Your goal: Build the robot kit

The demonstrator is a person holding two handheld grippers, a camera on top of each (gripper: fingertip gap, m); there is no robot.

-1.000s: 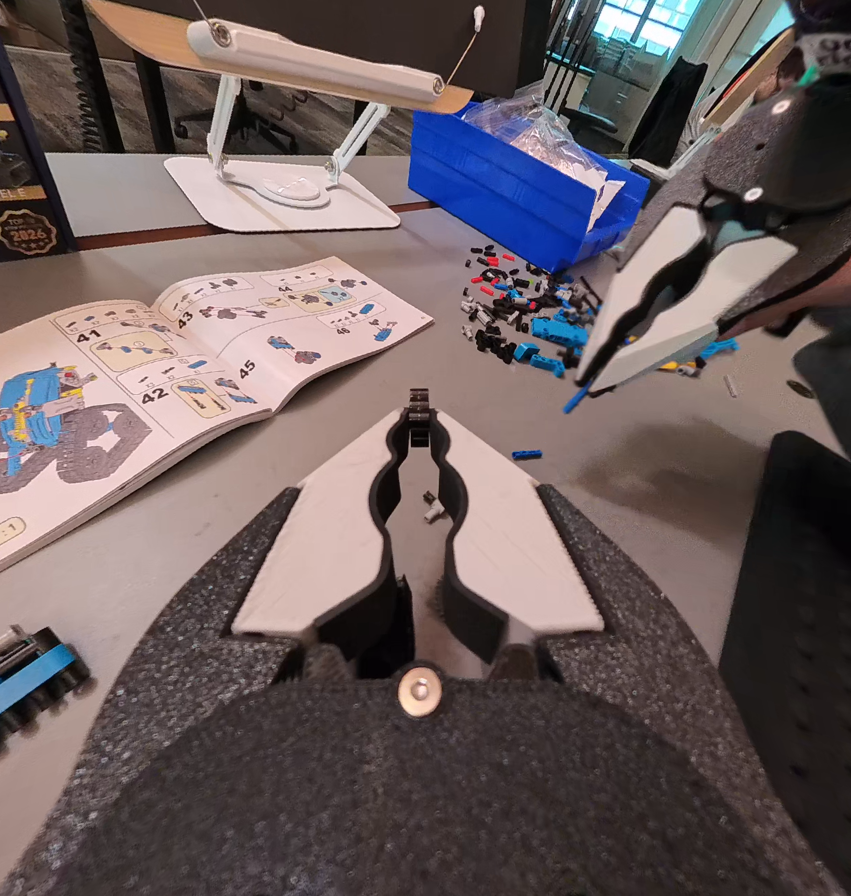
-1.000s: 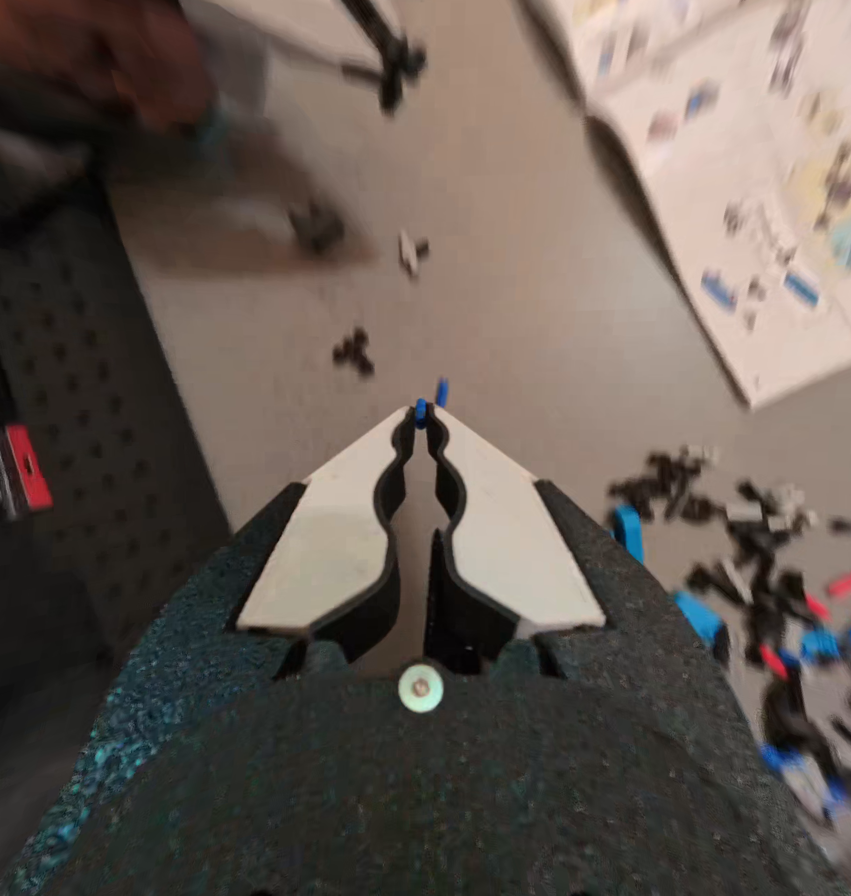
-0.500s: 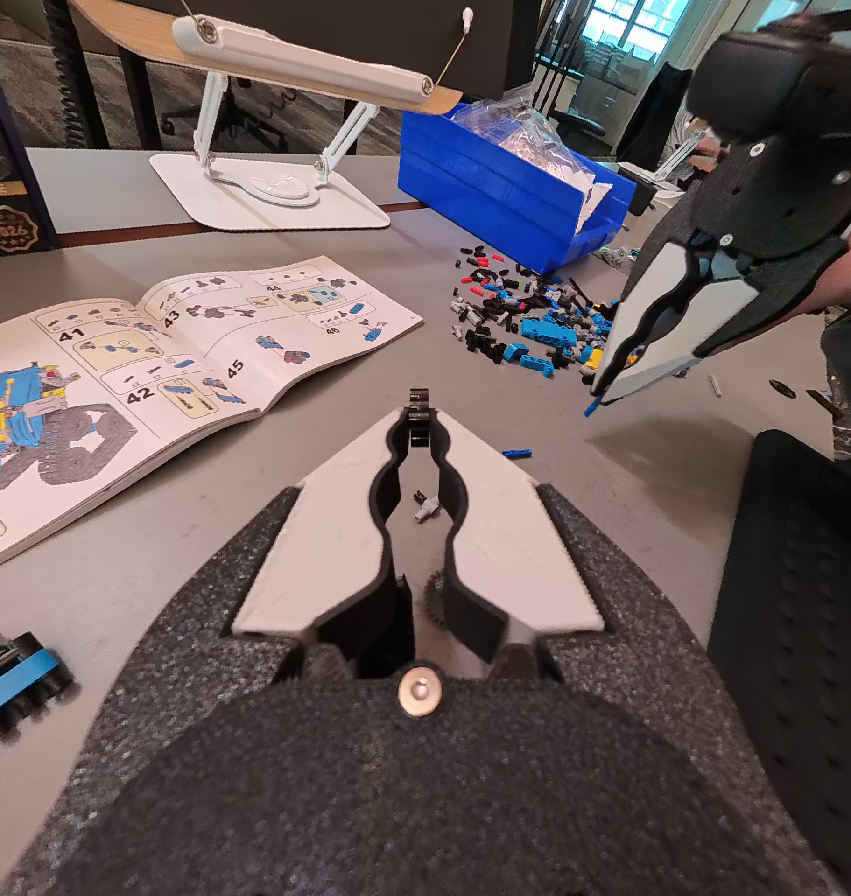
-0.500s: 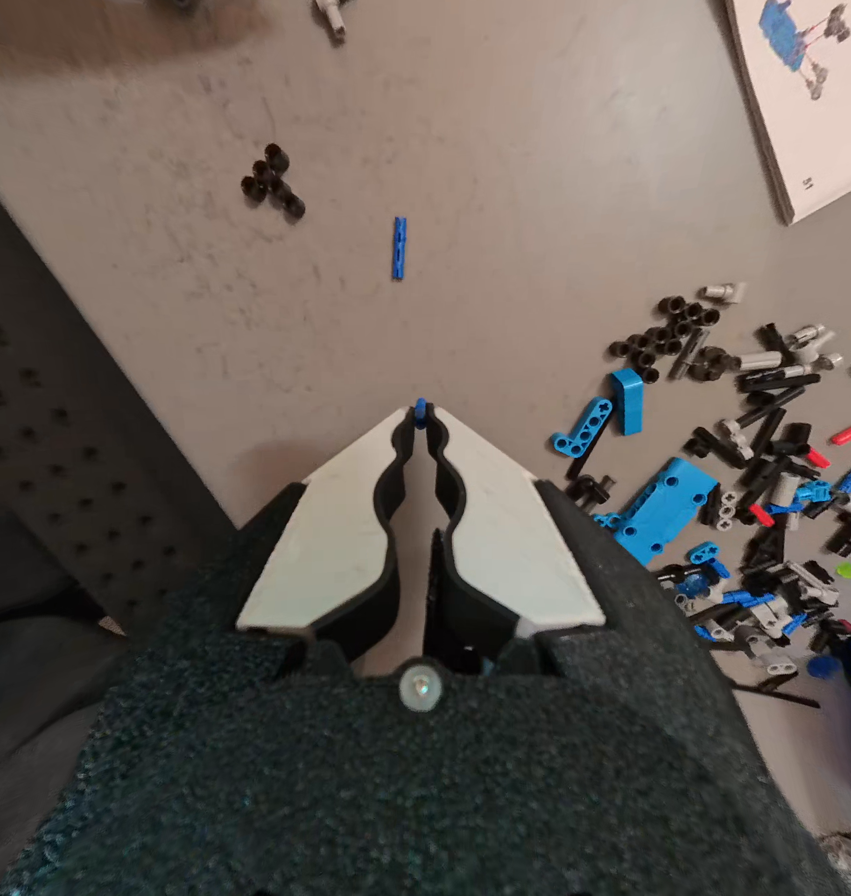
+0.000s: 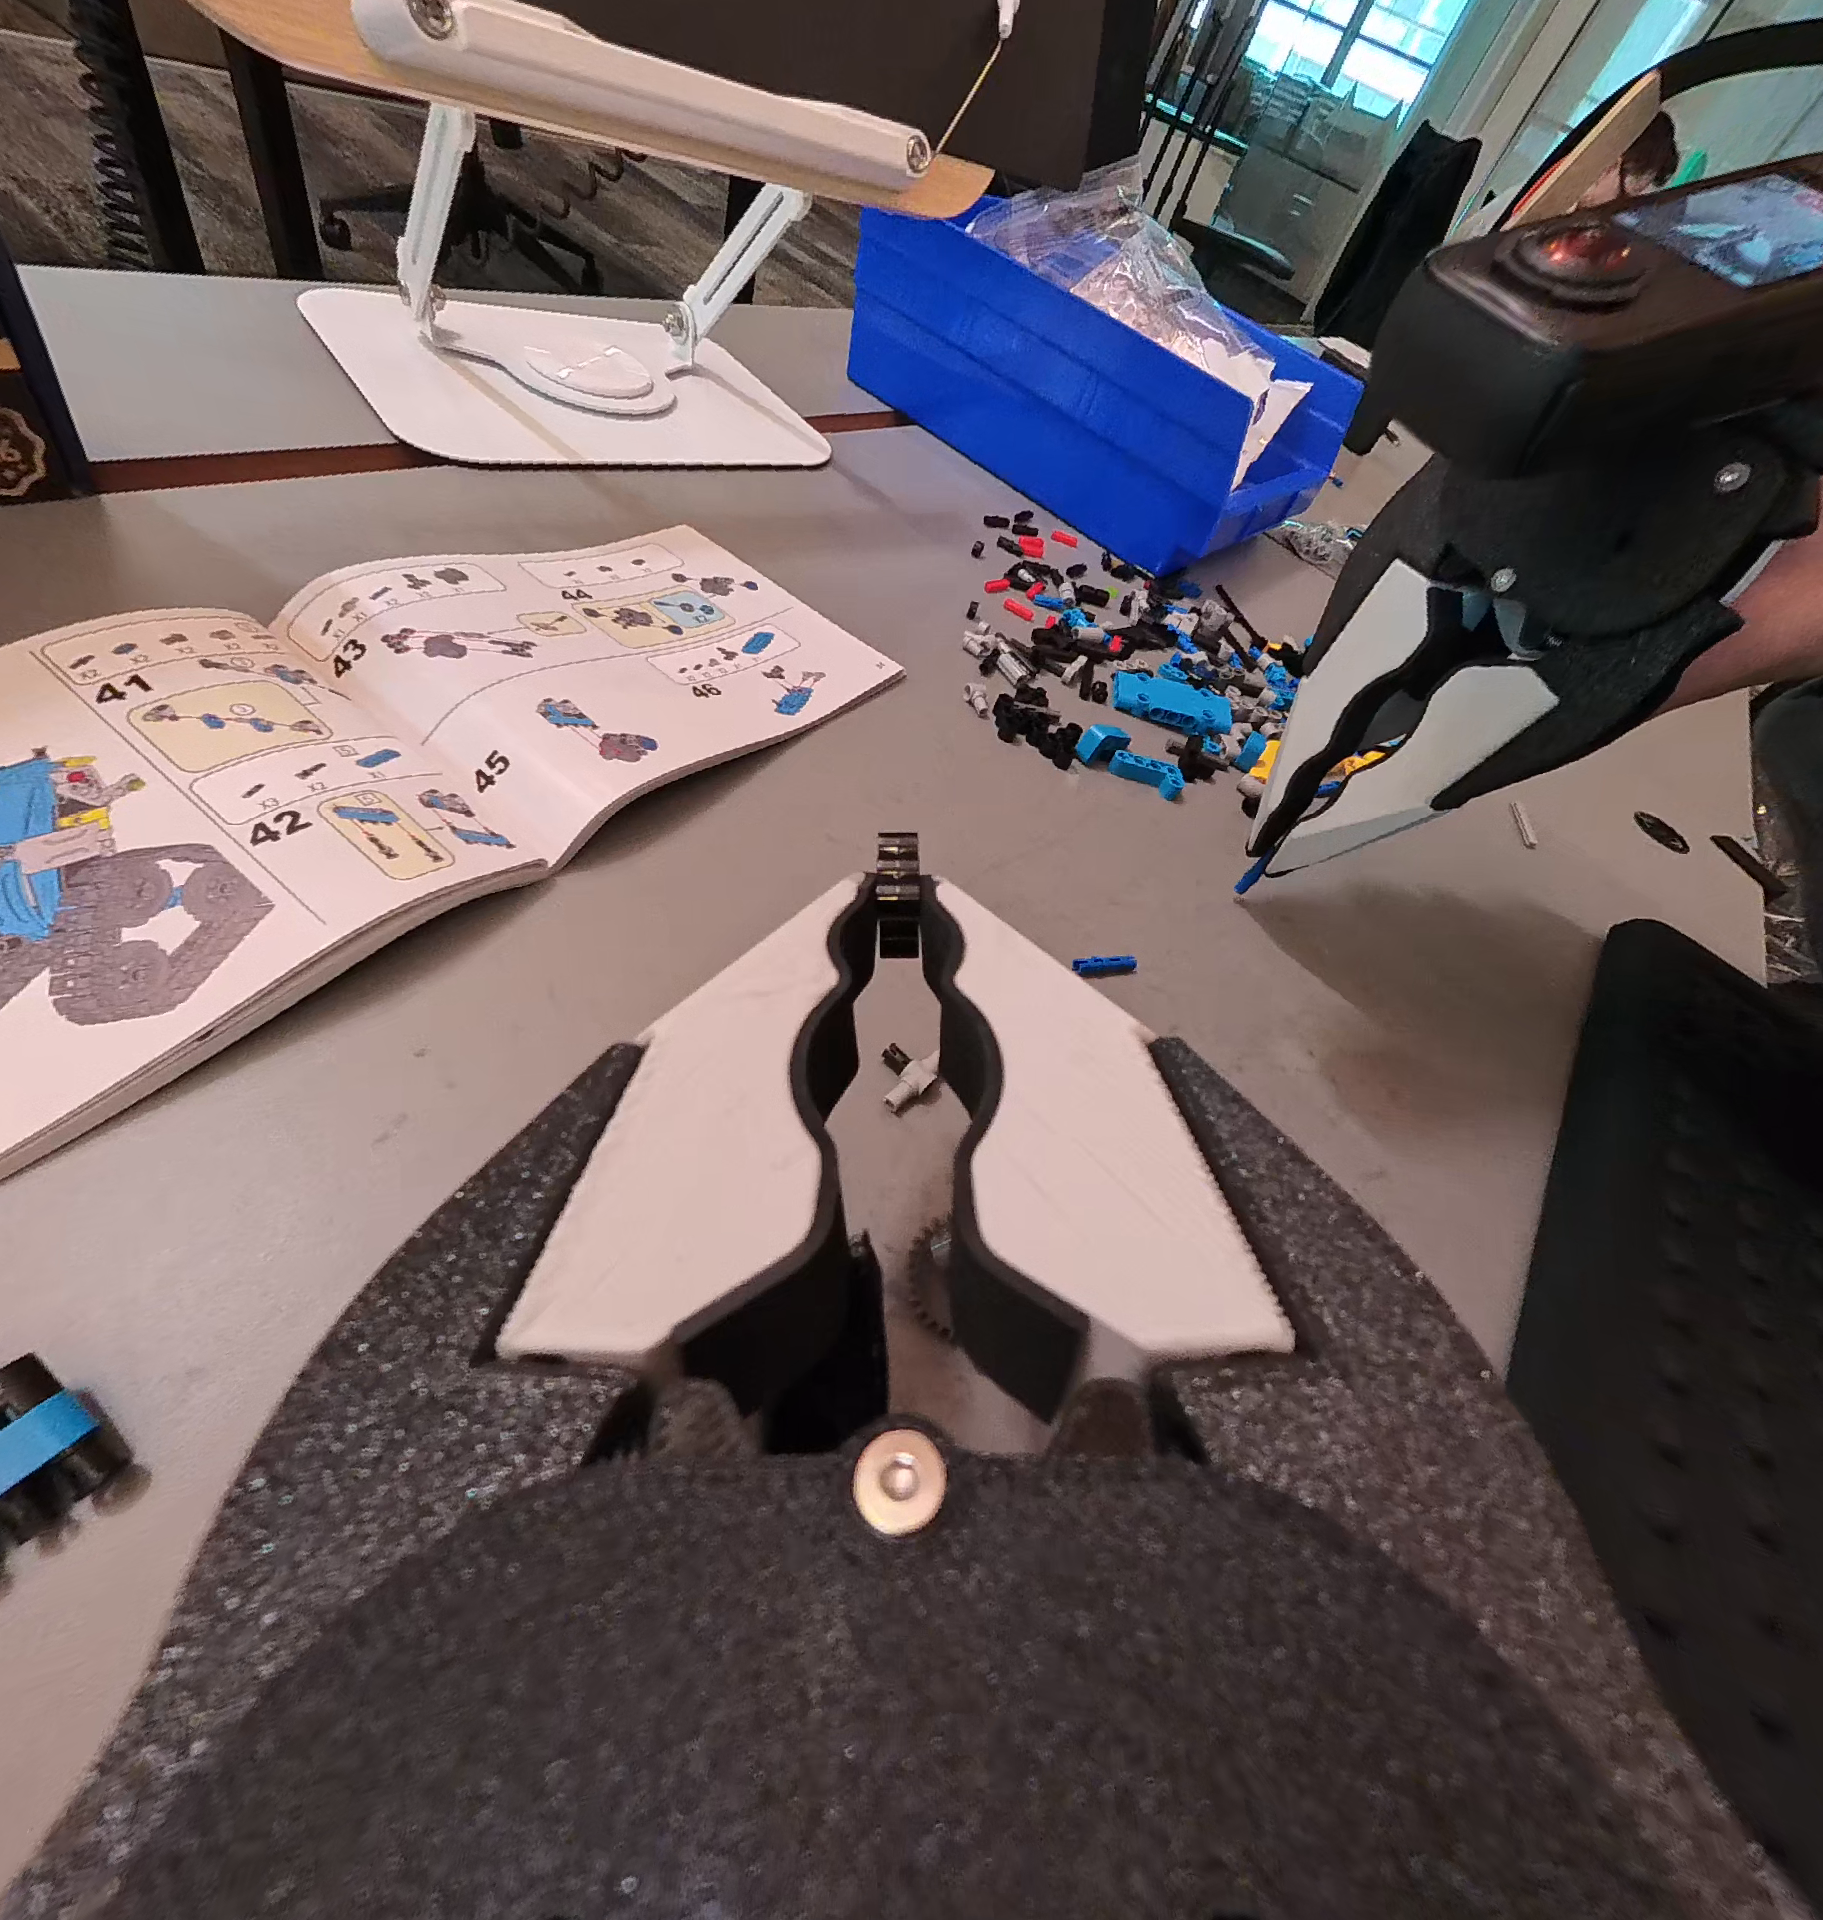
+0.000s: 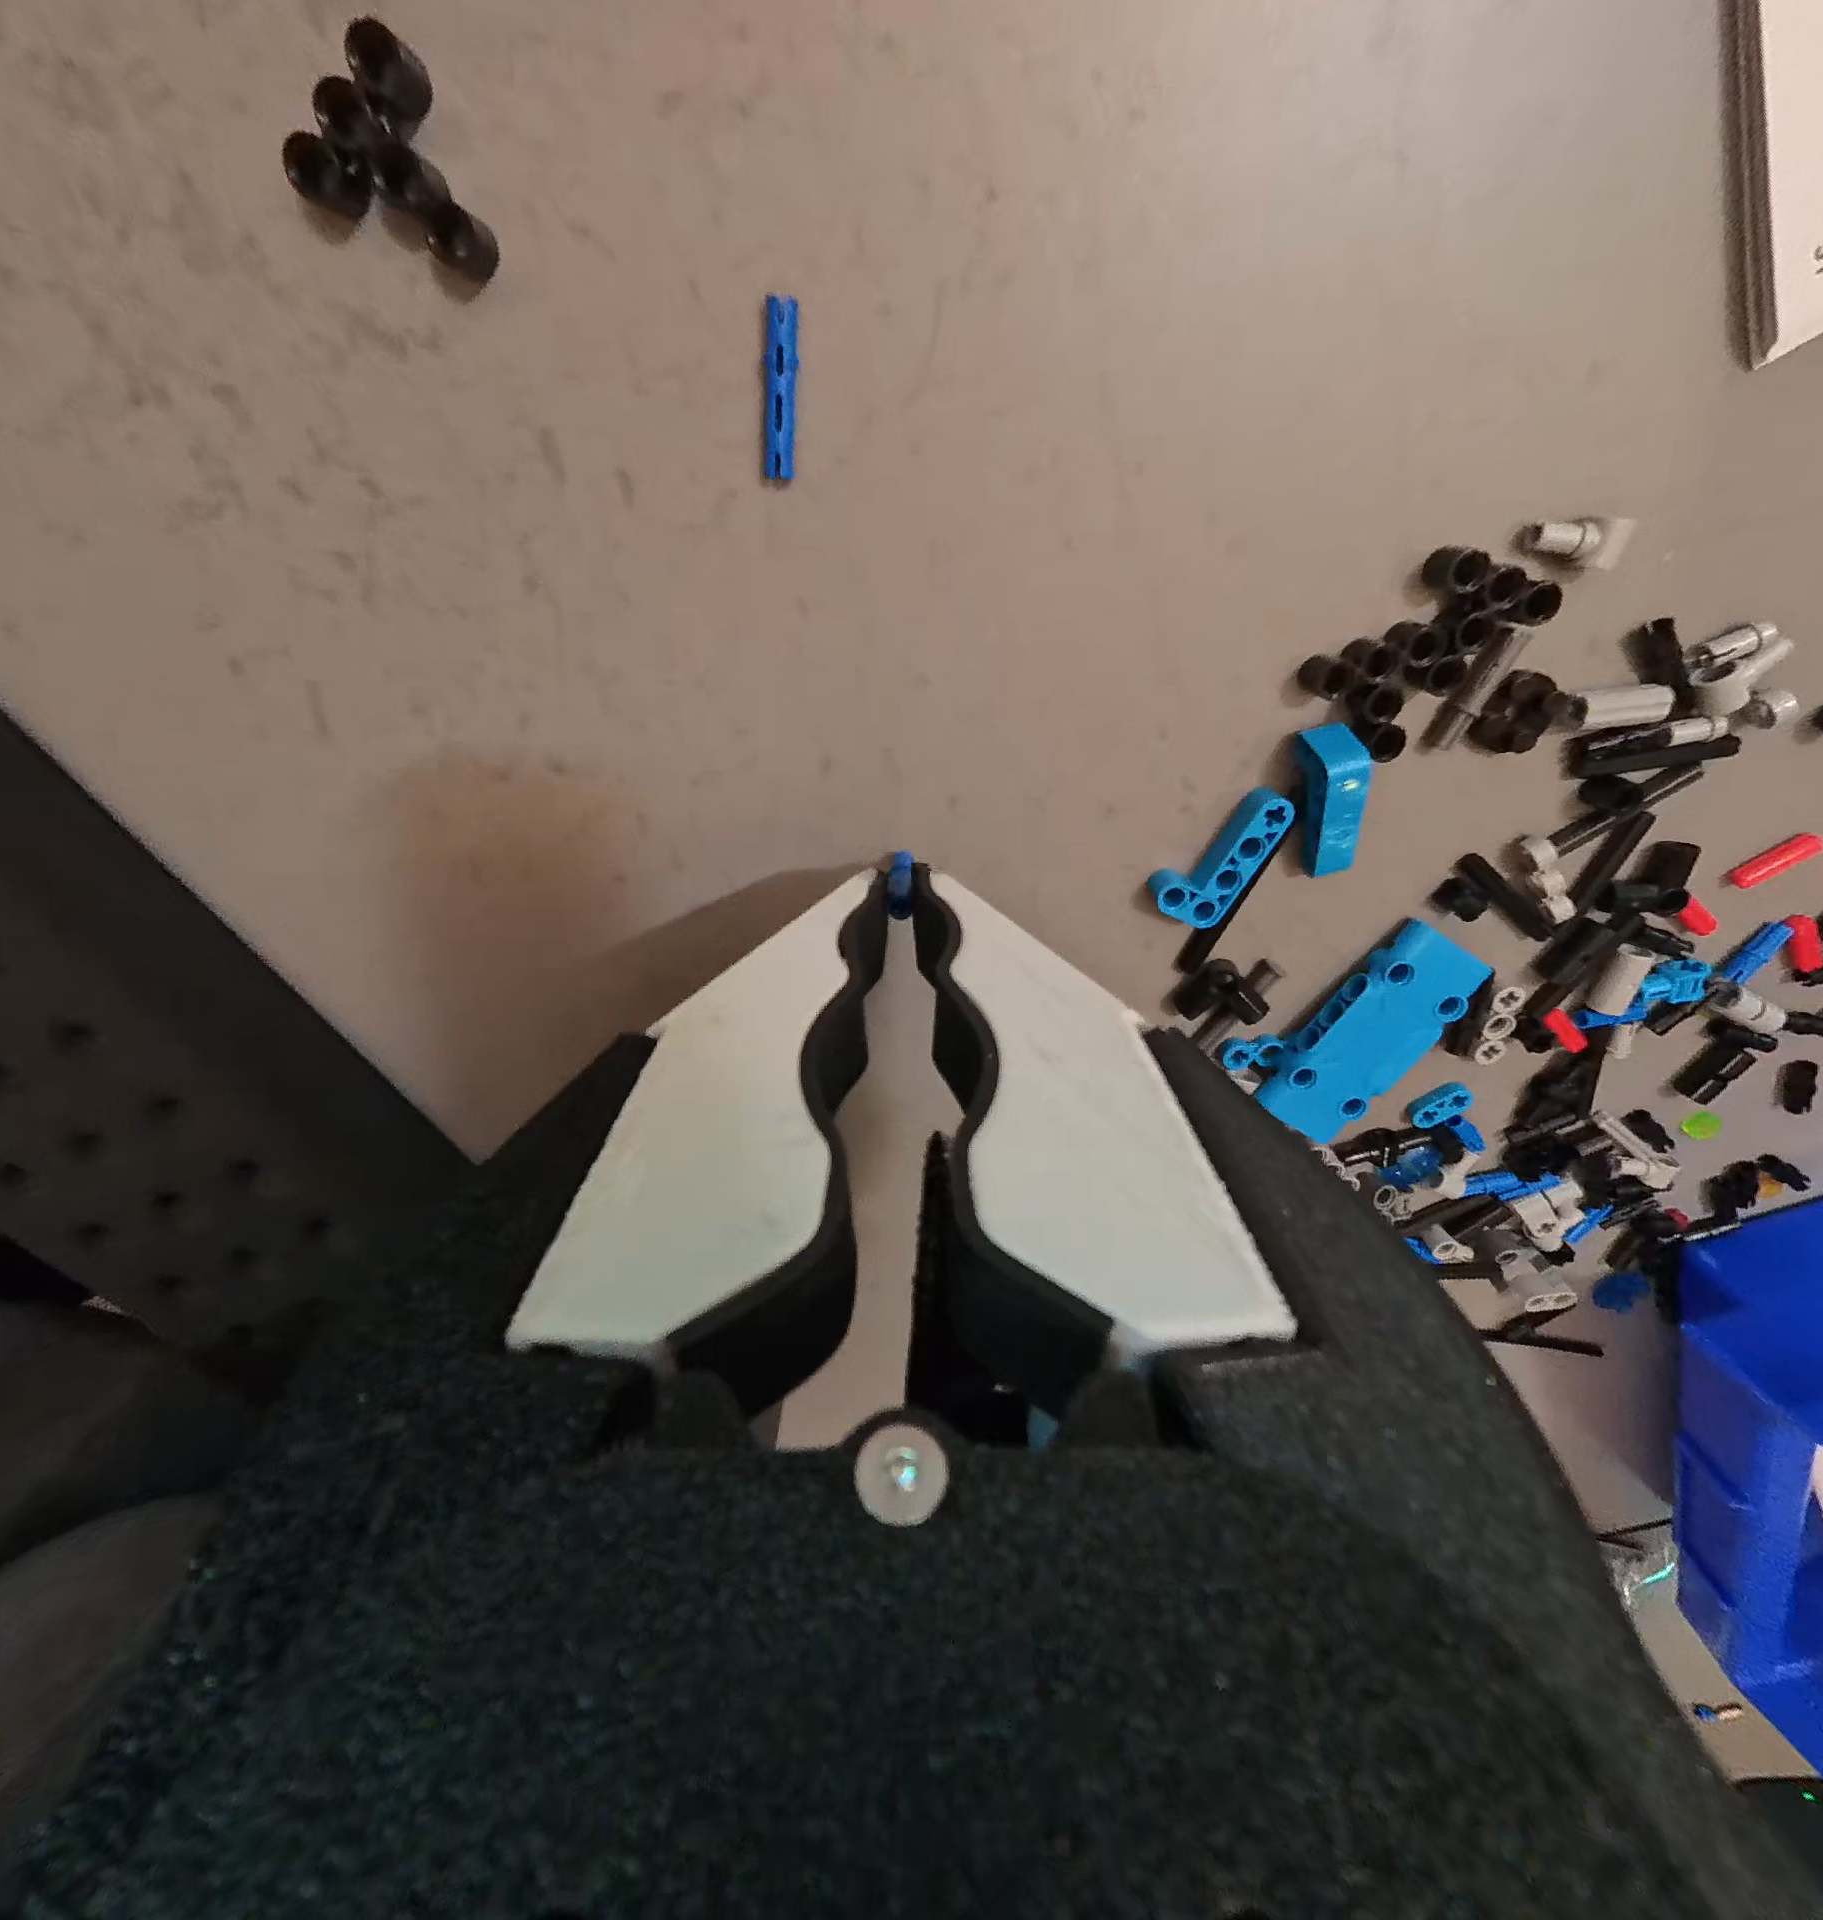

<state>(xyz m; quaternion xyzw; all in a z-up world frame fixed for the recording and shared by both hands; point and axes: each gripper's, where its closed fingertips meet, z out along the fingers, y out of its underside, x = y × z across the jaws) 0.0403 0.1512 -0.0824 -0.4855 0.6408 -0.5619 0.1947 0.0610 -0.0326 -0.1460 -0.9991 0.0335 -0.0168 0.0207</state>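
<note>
My left gripper (image 5: 898, 883) is shut on a small black toothed piece (image 5: 896, 871), held above the grey table (image 5: 678, 997). My right gripper (image 6: 899, 883) is shut on a small blue pin (image 6: 899, 896) and points down at the table; it also shows in the left wrist view (image 5: 1262, 864), low over the table at the right. A second blue pin (image 6: 780, 387) lies on the table ahead of it, also in the left wrist view (image 5: 1103, 964). A black T-shaped piece (image 6: 387, 156) lies farther off. A small grey-and-black connector (image 5: 909, 1076) lies under my left fingers.
An open instruction booklet (image 5: 367, 748) lies at the left. A pile of loose black, blue, grey and red pieces (image 5: 1125, 665) sits before a blue bin (image 5: 1073, 405). A white stand (image 5: 574, 395) is at the back. A black perforated mat (image 5: 1717, 1299) lies at the right. A blue-and-black assembly (image 5: 24, 1455) is near left. One gripper's finger ends stand about 20 cm off the other's. From the left gripper's tips to the small grey-and-black connector (image 5: 909, 1076) is close to 8 cm.
My right gripper has swung from pointing toward my left gripper to pointing down, and has come lower over the table near the loose blue pin. My left gripper has barely moved.
</note>
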